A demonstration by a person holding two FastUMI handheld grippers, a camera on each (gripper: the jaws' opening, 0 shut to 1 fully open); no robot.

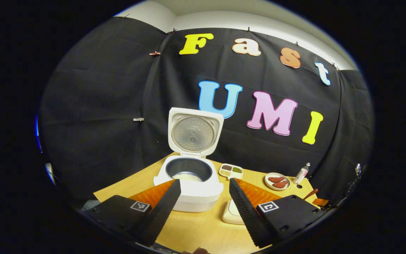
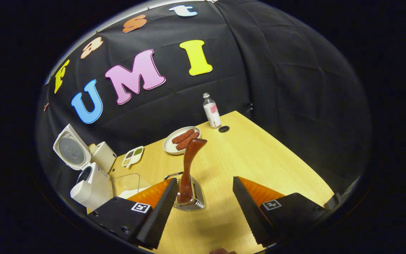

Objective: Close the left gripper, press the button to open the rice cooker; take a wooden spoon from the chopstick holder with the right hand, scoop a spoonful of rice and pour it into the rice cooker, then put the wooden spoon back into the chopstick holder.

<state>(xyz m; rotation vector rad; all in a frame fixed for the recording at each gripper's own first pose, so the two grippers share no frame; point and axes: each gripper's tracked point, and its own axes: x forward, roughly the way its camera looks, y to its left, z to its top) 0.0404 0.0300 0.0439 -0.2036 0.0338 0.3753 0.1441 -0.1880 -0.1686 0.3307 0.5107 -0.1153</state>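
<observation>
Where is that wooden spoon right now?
In the right gripper view the spoon stands handle up in the metal holder on the table, just ahead of the open right gripper, near its left finger.

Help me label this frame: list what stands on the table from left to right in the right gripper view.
Rice cooker with lid up → divided dish of condiments → wooden spoon standing in the chopstick holder → bottle. The plate of sausages overlaps the spoon's span, so I left it out.
</observation>
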